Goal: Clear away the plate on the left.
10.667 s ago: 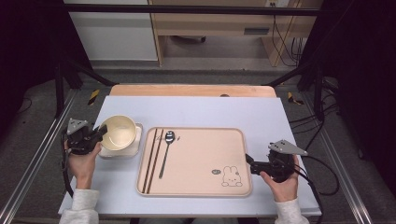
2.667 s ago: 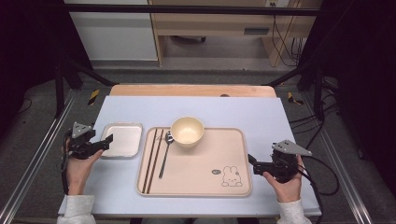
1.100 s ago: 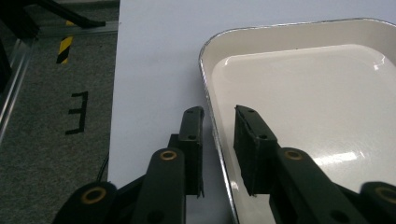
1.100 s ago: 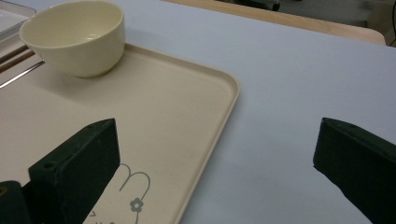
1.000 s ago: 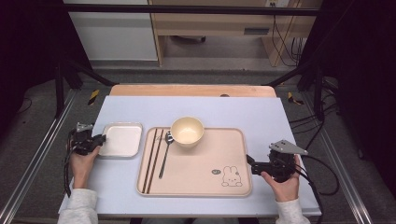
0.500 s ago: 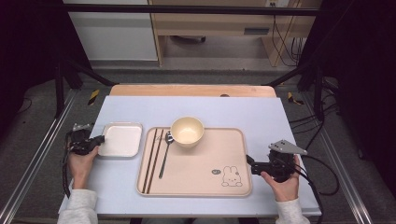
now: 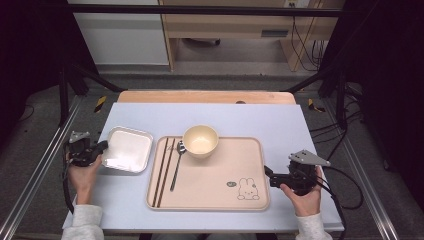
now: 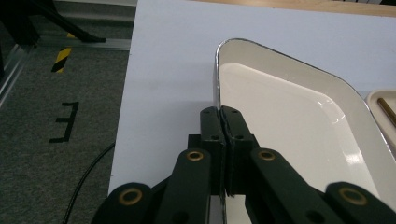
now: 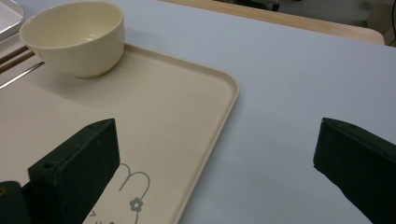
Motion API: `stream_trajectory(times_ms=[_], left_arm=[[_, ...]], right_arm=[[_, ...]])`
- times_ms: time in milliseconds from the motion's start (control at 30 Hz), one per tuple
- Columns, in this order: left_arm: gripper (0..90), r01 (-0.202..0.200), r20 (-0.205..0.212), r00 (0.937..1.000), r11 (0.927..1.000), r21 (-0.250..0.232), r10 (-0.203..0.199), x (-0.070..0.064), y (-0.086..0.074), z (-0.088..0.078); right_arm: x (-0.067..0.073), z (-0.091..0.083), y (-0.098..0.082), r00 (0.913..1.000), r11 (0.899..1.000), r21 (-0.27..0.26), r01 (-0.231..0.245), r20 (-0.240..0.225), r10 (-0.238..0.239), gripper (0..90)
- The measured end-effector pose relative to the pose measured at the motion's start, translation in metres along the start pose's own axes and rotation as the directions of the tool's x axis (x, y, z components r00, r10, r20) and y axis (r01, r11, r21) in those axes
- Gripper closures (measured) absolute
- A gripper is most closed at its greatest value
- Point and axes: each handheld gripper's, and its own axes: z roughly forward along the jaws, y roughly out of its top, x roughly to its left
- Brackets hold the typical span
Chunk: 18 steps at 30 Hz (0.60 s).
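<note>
A white square dish [image 7: 127,149] lies on the table left of the beige tray [image 7: 215,175]. My left gripper [image 7: 102,146] is at its left edge. In the left gripper view the jaws [image 8: 223,112] have just been closing and now pinch the dish's rim [image 8: 289,116] between their pads. On the tray stand a cream bowl [image 7: 200,141], a spoon [image 7: 176,167] and dark chopsticks [image 7: 163,170]. My right gripper [image 7: 267,176] rests at the tray's right edge, open and empty, its jaws [image 9: 218,126] wide apart over the tray corner [image 9: 187,116], with the bowl [image 9: 74,37] farther off.
A rabbit drawing marks the tray's near right corner [image 7: 245,189]. The light blue table top [image 7: 260,117] ends in a wooden strip at the back [image 7: 205,96]. Dark metal frame rails run along both sides of the table.
The bowl went from the dish to the tray long before. Over the last second my left gripper closed on the dish's left rim and rose slightly. The right gripper kept still.
</note>
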Motion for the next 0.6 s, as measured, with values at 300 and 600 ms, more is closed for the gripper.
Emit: stream_trajectory(times_ms=[300,600], left_arm=[[88.9,-0.011,0.0,0.9999,0.9989,-0.045,0.011,-0.004,0.003,-0.013],[88.8,-0.01,0.02,0.9997,0.9954,-0.095,0.012,-0.01,0.008,-0.027]], right_arm=[[-0.001,0.0,0.0,1.0,1.0,-0.002,0.003,0.003,-0.003,0.6],[-0.001,-0.001,0.0,1.0,1.0,-0.004,0.001,0.003,-0.001,0.6]])
